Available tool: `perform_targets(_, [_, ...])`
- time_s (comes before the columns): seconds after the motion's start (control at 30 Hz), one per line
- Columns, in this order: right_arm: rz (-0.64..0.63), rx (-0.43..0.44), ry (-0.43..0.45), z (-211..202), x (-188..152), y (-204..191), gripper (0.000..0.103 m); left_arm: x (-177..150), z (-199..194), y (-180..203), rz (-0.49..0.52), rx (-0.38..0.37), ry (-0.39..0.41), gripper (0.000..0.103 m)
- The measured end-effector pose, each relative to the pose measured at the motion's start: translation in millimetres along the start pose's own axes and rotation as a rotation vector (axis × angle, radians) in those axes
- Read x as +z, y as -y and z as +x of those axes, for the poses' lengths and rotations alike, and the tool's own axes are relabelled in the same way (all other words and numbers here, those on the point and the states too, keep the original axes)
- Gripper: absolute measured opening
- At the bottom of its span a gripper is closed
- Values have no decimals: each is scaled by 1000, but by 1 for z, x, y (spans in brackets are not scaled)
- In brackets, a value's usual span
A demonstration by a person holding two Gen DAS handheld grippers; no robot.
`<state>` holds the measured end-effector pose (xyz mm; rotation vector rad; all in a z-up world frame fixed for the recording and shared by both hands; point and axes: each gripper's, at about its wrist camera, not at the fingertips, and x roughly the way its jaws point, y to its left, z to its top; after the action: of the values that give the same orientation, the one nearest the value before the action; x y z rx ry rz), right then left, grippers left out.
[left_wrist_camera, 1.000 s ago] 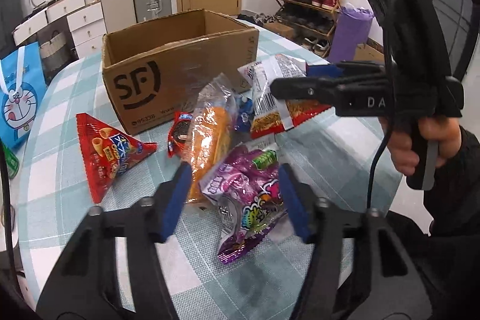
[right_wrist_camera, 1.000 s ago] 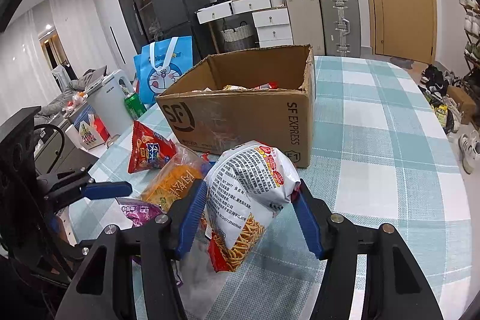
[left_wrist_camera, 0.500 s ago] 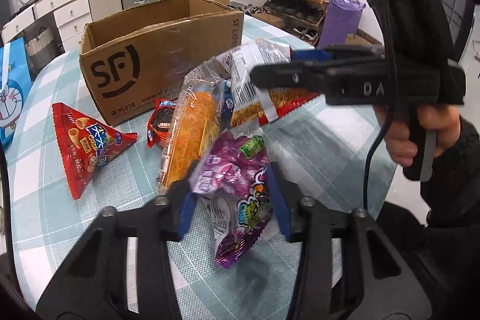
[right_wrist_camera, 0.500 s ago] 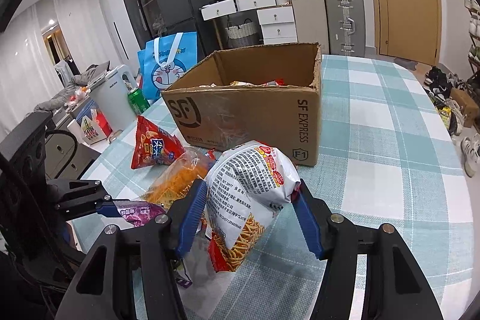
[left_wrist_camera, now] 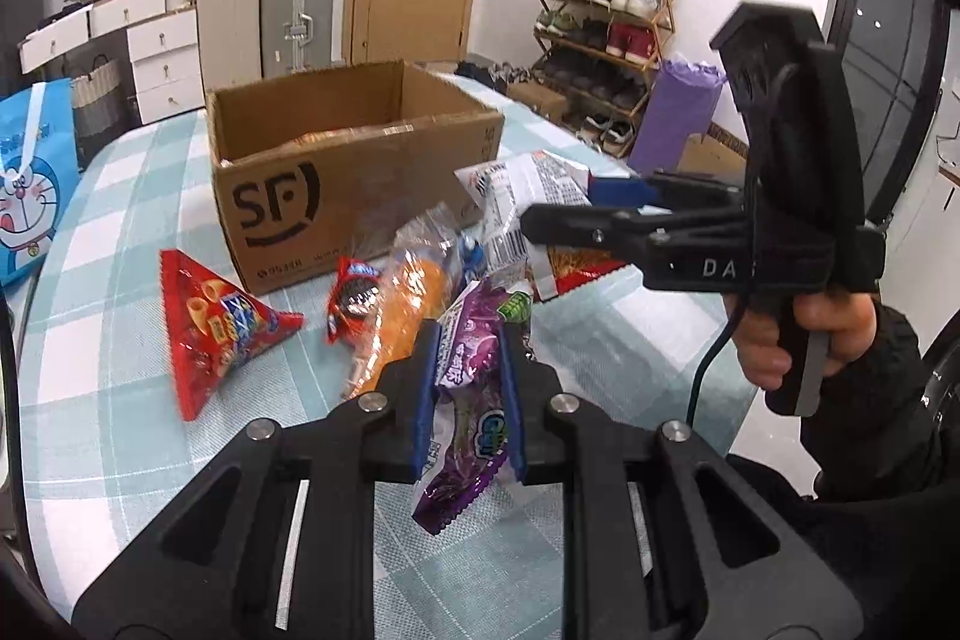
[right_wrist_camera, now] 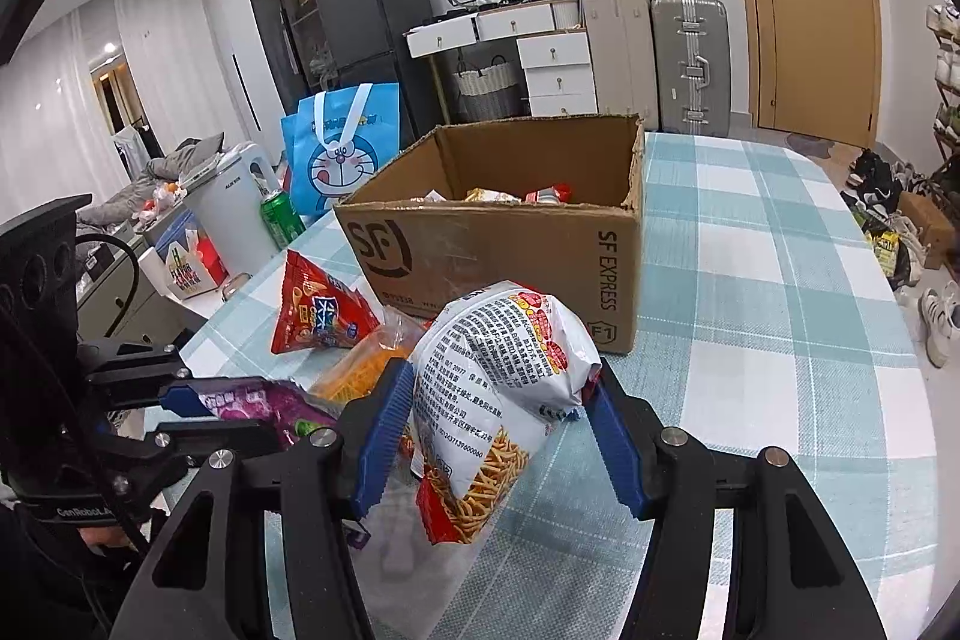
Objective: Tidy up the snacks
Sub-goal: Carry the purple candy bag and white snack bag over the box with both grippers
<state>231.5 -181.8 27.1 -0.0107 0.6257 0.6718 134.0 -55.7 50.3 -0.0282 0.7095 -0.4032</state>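
At the centre of the frame, the cardboard box [right_wrist_camera: 504,244] already holds a few packets. The left hand-held gripper [left_wrist_camera: 467,388] has just clenched the purple candy packet [left_wrist_camera: 474,400]; the right hand-held gripper [right_wrist_camera: 498,436] grasps the white noodle-snack bag [right_wrist_camera: 498,376]. A red triangular snack bag [left_wrist_camera: 210,328] and an orange snack packet [left_wrist_camera: 408,304] lie unpacked on the bench [right_wrist_camera: 750,340].

My right tongs [right_wrist_camera: 498,436] pinch a white noodle-snack bag [right_wrist_camera: 501,382], lifted off the checked tabletop [right_wrist_camera: 780,316]. SF cardboard box [right_wrist_camera: 510,244] at 12 o'clock, snacks inside. Red triangle pack [right_wrist_camera: 318,310] at 10, w/ orange bag [right_wrist_camera: 354,370] beside it. Left tongs [right_wrist_camera: 180,400] at 9, clamped on purple pouch [right_wrist_camera: 264,403].
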Motion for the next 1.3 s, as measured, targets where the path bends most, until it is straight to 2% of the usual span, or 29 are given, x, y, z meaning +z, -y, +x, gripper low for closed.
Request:
perform_targets(0.47, [36,4,63,-21,7,5,59,17,-36,-19,-86,49,99,16])
perform_targets(0.8, [47,-1,140,-37,12,-2,59,30,-52,-31,-117,106,173,16])
perform_targets(1.03, [69,-20,195,-48,18,-3,59,44,-57,-43,-156,133,212,16])
perform_targets(1.3, [110,-41,232,-46,26,4,59,67,-43,-59,-199,158,225,16])
